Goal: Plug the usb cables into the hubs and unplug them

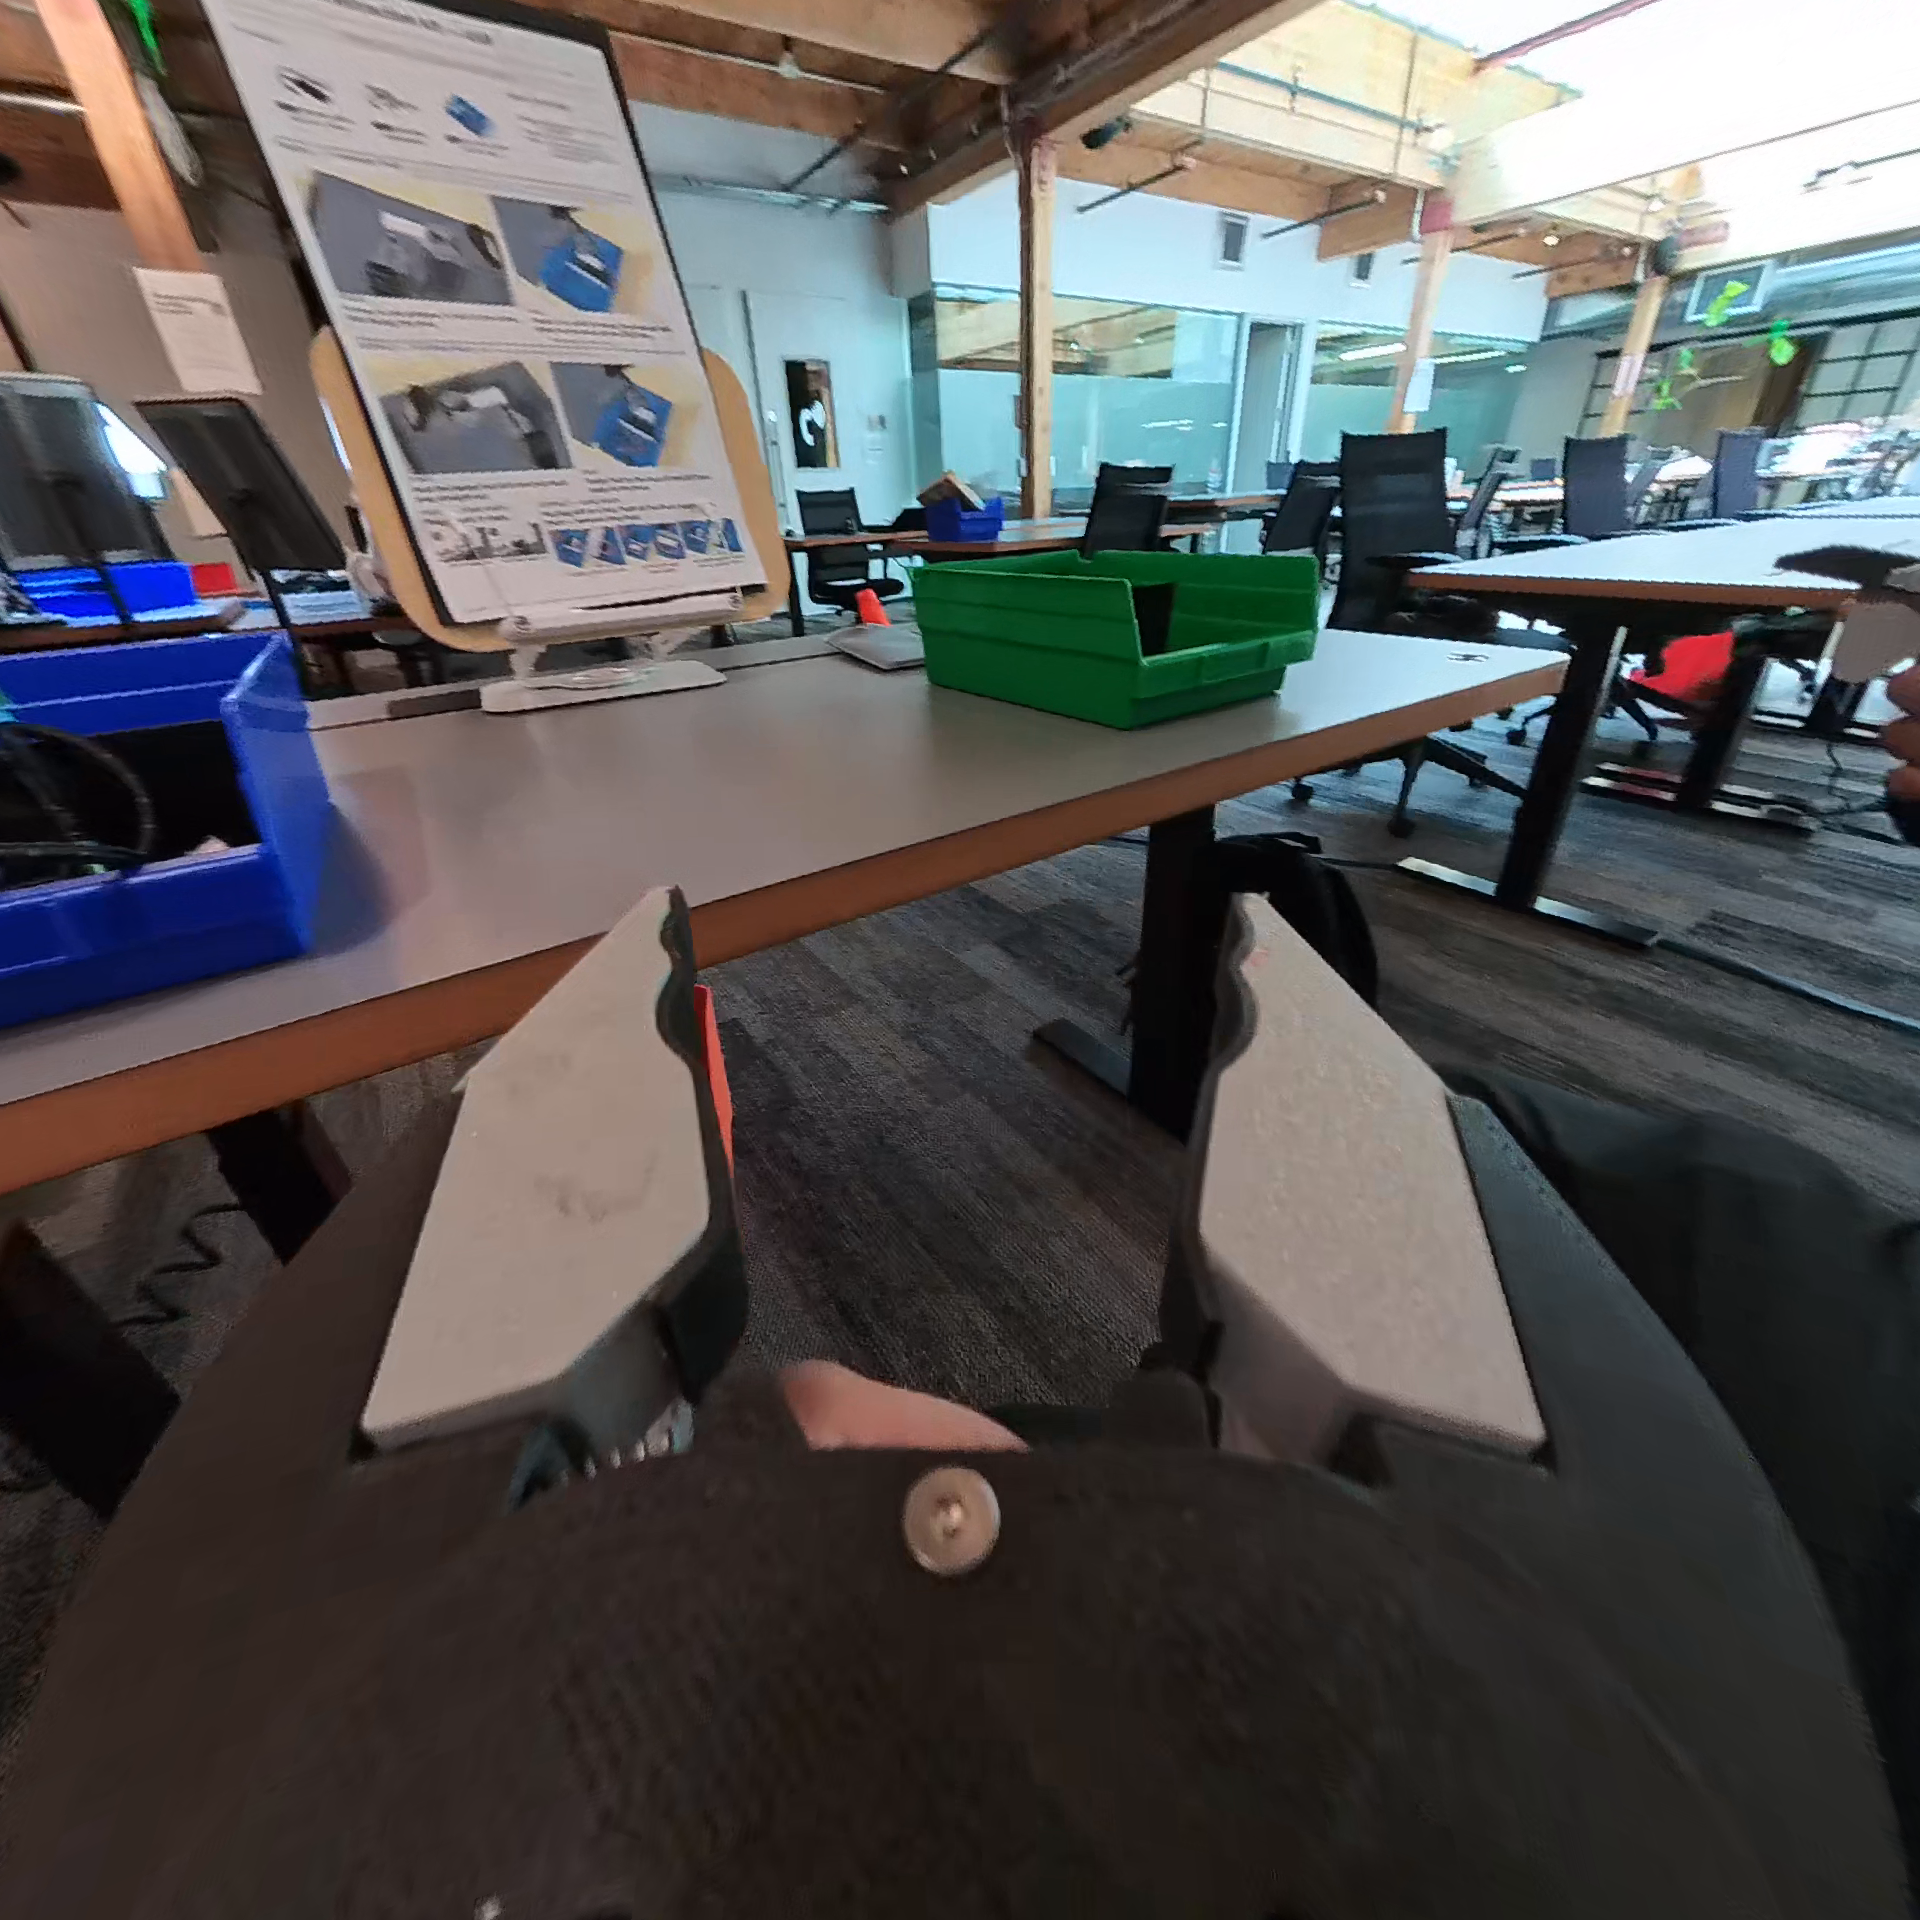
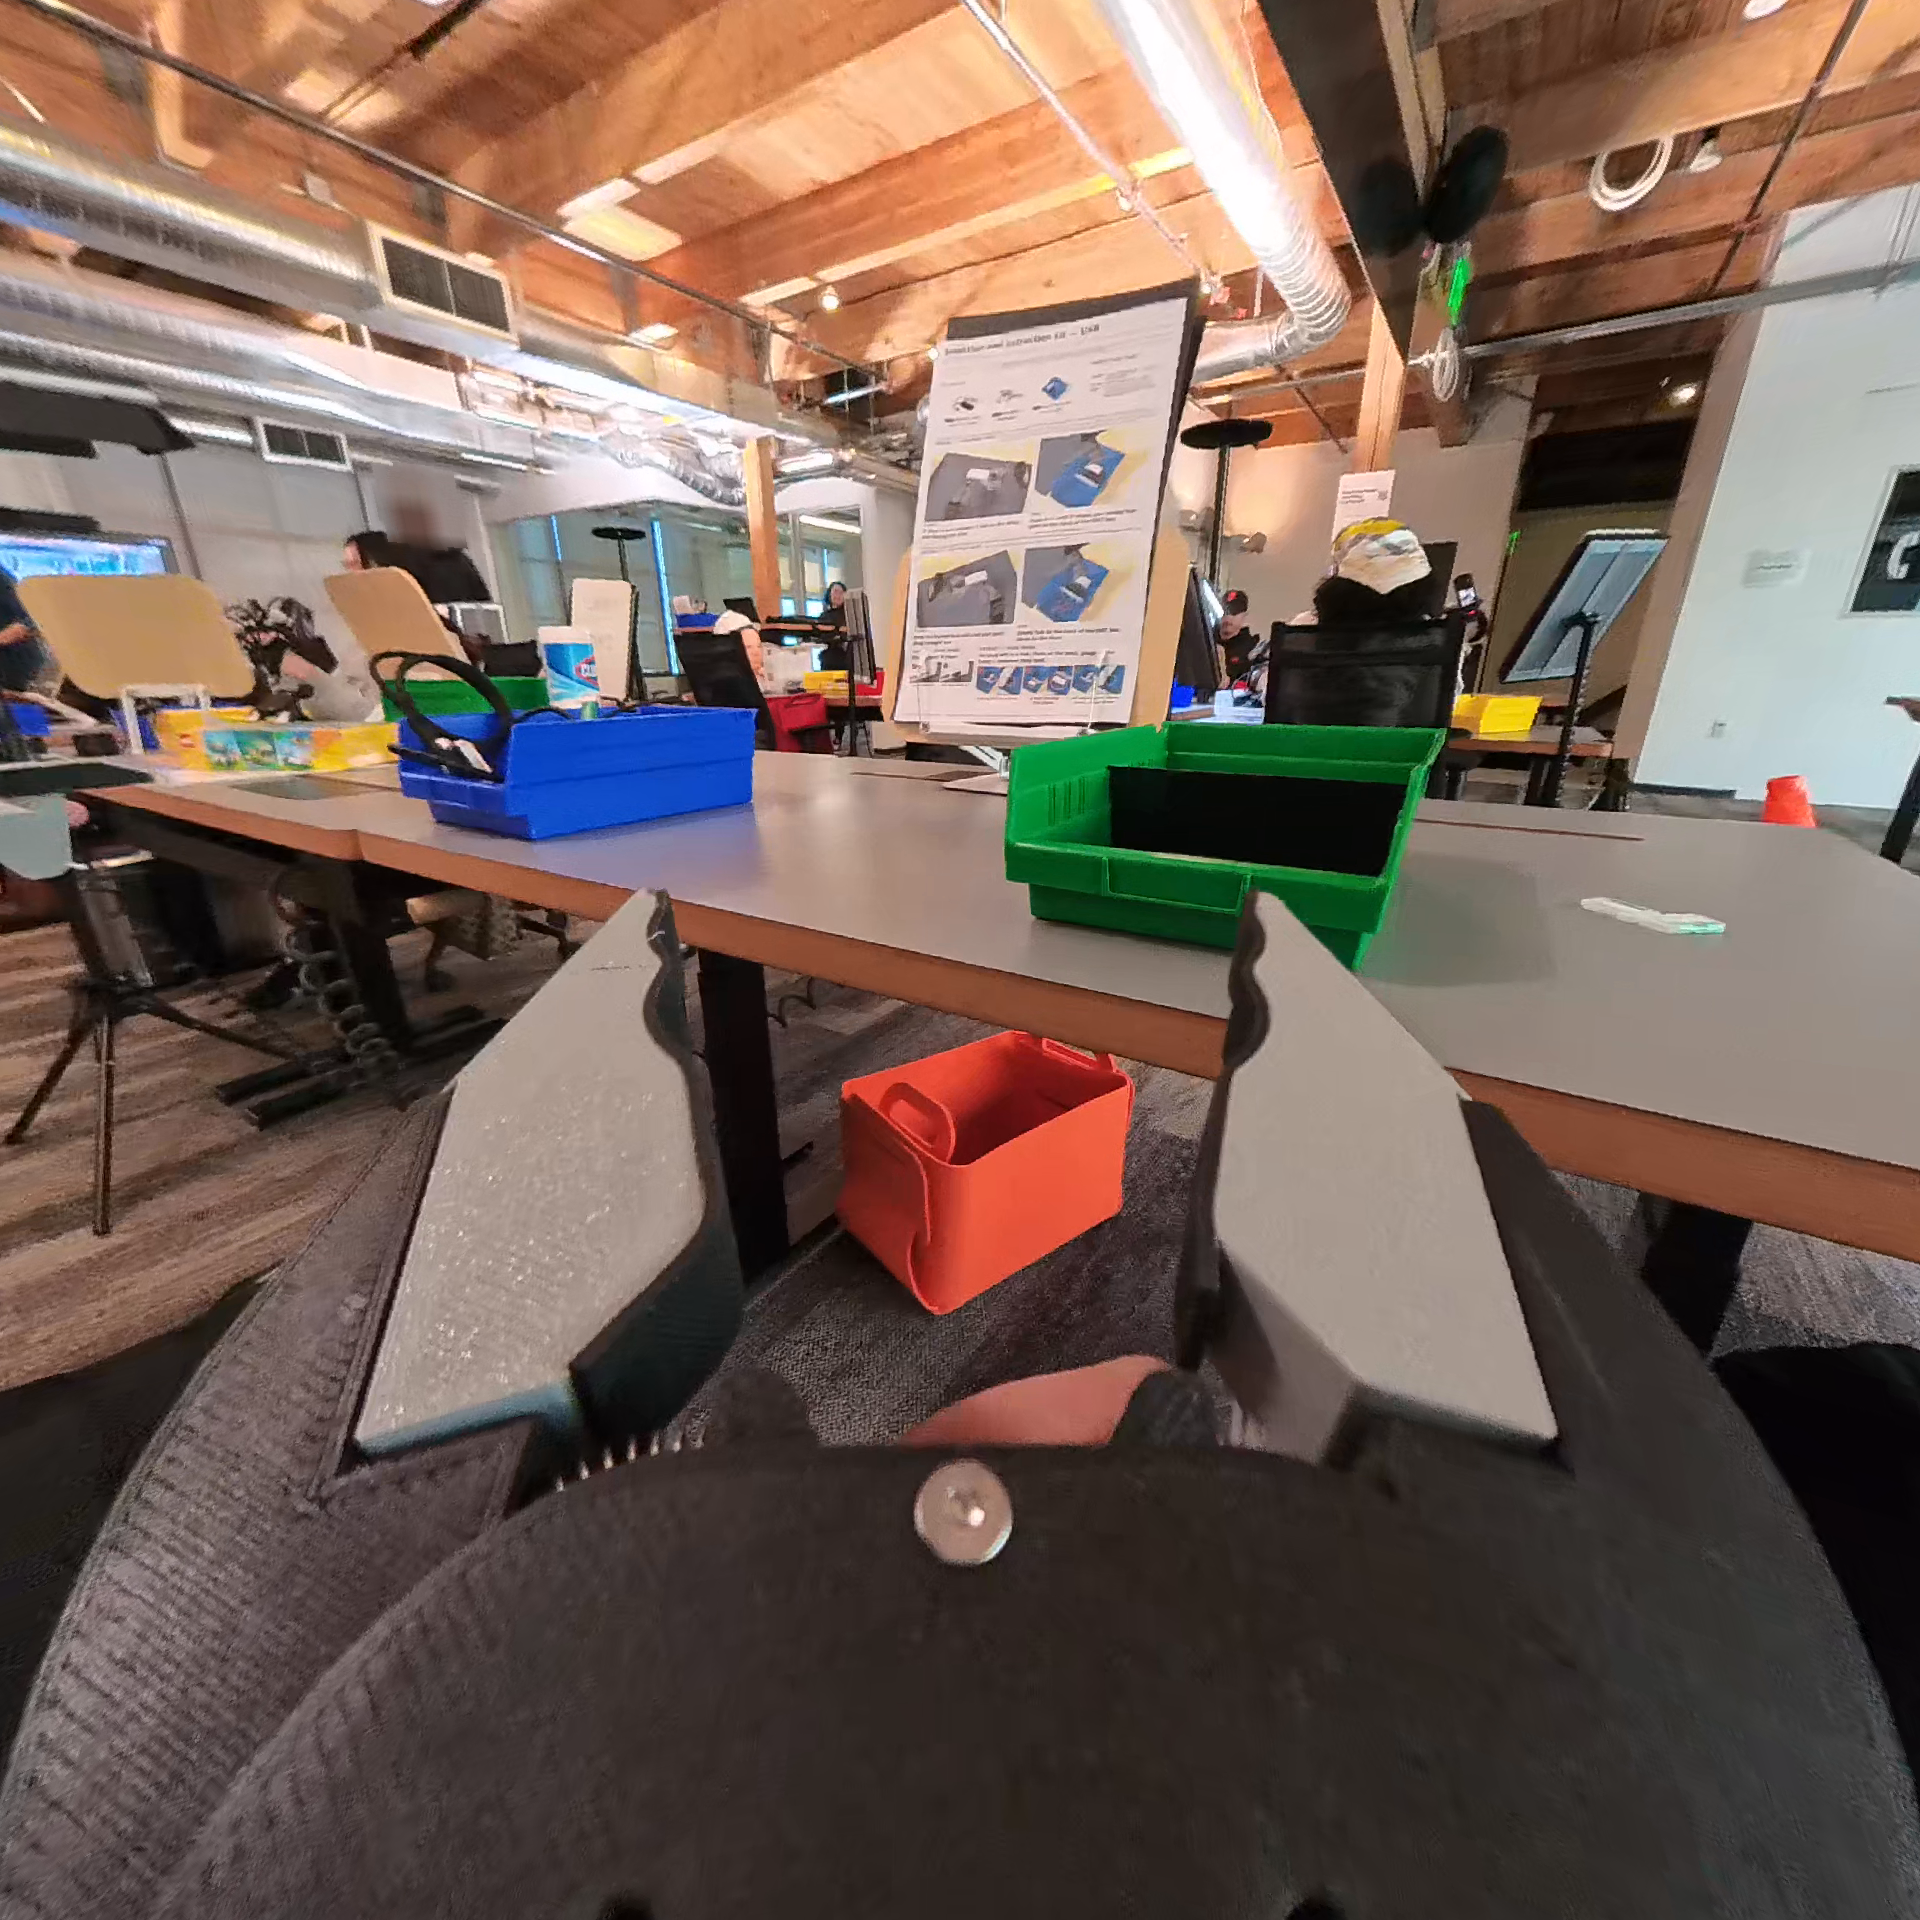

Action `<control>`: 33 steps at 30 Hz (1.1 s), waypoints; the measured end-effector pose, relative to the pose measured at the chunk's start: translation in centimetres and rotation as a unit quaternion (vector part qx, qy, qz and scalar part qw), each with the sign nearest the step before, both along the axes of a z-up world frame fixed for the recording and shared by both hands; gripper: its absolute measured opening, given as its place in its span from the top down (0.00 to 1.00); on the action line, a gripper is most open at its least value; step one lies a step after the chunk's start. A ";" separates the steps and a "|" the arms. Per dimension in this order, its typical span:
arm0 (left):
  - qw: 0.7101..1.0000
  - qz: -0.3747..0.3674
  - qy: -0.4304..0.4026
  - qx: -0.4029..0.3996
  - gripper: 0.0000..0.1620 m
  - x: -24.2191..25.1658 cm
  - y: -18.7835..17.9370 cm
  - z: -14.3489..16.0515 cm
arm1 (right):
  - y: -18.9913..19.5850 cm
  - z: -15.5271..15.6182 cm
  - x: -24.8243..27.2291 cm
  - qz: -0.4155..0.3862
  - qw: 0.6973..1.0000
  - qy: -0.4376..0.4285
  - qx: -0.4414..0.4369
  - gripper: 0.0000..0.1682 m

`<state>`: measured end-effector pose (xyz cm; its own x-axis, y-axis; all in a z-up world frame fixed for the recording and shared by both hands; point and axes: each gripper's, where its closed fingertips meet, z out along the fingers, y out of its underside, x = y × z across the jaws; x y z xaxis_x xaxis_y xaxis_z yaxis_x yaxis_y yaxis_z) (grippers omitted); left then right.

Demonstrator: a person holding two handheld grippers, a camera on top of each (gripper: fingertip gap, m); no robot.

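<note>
My left gripper (image 1: 956, 925) is open and empty, held in front of and just below the near edge of a grey table (image 1: 644, 821). A blue bin (image 1: 156, 831) with black cables stands at the table's left and a green bin (image 1: 1112, 634) farther back. My right gripper (image 2: 956, 925) is open and empty, also below the table edge (image 2: 935, 873). In the right wrist view the blue bin (image 2: 582, 769) is at the left and the green bin (image 2: 1216, 842) is just beyond the right finger. A small white object (image 2: 1652, 915) lies on the table at the right.
An instruction sheet on a stand (image 1: 488, 312) rises behind the bins, also in the right wrist view (image 2: 1049, 520). An orange basket (image 2: 982, 1164) sits on the carpet under the table beside a black table leg (image 2: 738, 1101). Other desks, chairs and people fill the background.
</note>
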<state>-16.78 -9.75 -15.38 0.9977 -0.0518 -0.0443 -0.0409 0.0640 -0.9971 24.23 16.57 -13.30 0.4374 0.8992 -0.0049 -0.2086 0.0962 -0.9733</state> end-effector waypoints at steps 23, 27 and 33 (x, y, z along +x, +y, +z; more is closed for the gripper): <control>1.000 -0.006 -0.014 -0.022 0.39 1.2 2.9 -1.8 | 1.1 -1.5 1.1 -0.007 1.000 0.002 -0.015 0.36; 1.000 -0.011 -0.012 -0.024 0.39 1.5 3.0 -1.9 | 1.1 -1.2 1.2 -0.016 1.000 0.006 -0.013 0.36; 1.000 -0.006 -0.002 -0.018 0.39 1.9 2.5 -1.4 | 0.9 -1.2 1.4 -0.016 1.000 0.006 -0.013 0.36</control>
<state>-14.88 -7.21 -16.74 0.9972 -0.0648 -0.0384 -0.0366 0.0288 -0.9989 25.64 17.43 -14.55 0.4663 0.8840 -0.0336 -0.2172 0.0776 -0.9730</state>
